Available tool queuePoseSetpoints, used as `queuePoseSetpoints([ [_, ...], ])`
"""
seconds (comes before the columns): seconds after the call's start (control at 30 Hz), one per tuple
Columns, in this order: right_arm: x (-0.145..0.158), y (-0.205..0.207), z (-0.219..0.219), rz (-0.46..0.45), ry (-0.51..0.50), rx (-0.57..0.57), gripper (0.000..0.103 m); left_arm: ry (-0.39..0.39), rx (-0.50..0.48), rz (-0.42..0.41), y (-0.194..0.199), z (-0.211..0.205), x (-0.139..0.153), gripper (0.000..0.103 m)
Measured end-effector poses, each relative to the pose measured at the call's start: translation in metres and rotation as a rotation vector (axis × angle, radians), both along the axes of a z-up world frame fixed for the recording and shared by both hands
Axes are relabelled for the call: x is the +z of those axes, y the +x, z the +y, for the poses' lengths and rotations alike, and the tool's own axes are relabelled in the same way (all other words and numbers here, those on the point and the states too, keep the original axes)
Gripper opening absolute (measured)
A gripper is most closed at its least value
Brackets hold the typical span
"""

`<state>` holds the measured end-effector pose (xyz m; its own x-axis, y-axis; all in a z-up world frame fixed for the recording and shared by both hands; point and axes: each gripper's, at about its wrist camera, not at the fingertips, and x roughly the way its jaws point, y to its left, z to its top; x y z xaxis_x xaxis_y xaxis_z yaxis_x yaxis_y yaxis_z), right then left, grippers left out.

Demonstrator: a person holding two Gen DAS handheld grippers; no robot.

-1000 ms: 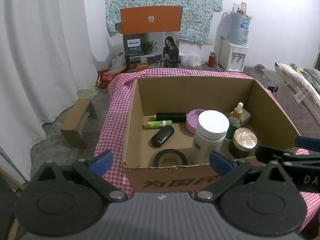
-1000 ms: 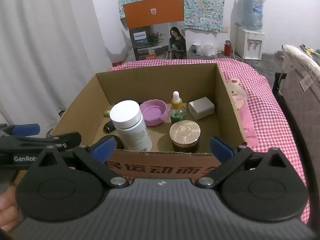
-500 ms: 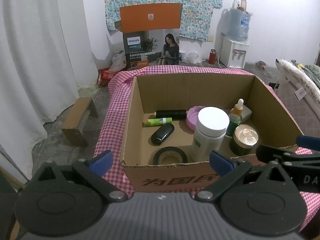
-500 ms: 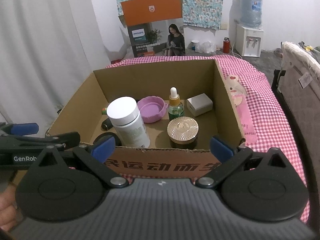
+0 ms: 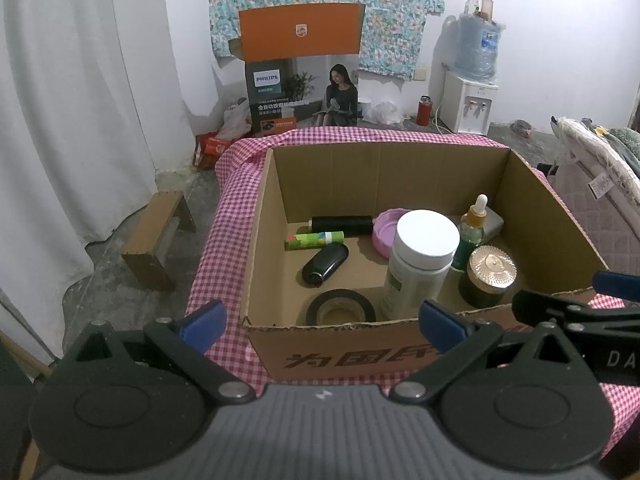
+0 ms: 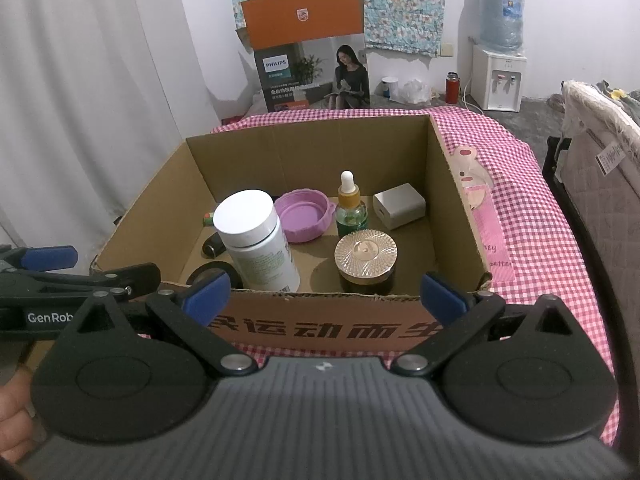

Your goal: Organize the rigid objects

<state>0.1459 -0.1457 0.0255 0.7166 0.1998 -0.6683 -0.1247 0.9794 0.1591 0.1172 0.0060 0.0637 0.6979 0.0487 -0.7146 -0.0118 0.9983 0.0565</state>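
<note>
Both tongs have drawn back slightly and risen over the last second, so the view into the open brown cardboard box (image 5: 400, 184) is a little steeper than before; nothing inside it has shifted. The left tongs (image 5: 320, 320) and the right tongs (image 6: 326, 292) hover just short of the box's near wall, both spread wide and holding nothing.

The box sits on a desk covered in a pink-and-white checked cloth (image 6: 532, 216). Inside it:

- A tall white-capped plastic bottle (image 5: 420, 260) stands upright near the front wall, towards the middle.
- A dark glass jar with a faceted gold lid (image 6: 366, 260) stands beside it, towards the front right corner.
- A green dropper bottle with a white bulb (image 6: 350, 208) stands behind the jar.
- A shallow purple plastic dish (image 6: 304, 216) lies near the back.
- A small white block-shaped charger (image 6: 398, 205) lies towards the back right corner.
- A roll of black tape (image 5: 340, 308) lies flat by the front wall.
- A glossy black oval case (image 5: 325, 265), a green glue stick (image 5: 314, 239) and a black cylinder (image 5: 340, 224) lie on the left side.

With every object in view inside the box and both tongs empty and retreating, the sorting looks finished or nearly so — no loose item is visible on the cloth.
</note>
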Motion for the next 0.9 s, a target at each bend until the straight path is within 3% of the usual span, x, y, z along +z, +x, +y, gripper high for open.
queuePoseSetpoints([
  [0.9,-0.0021,-0.0011,0.0007,0.004,-0.001,-0.001,0.102,-0.003,0.001,0.008,0.0004,0.0004,-0.002,0.103],
])
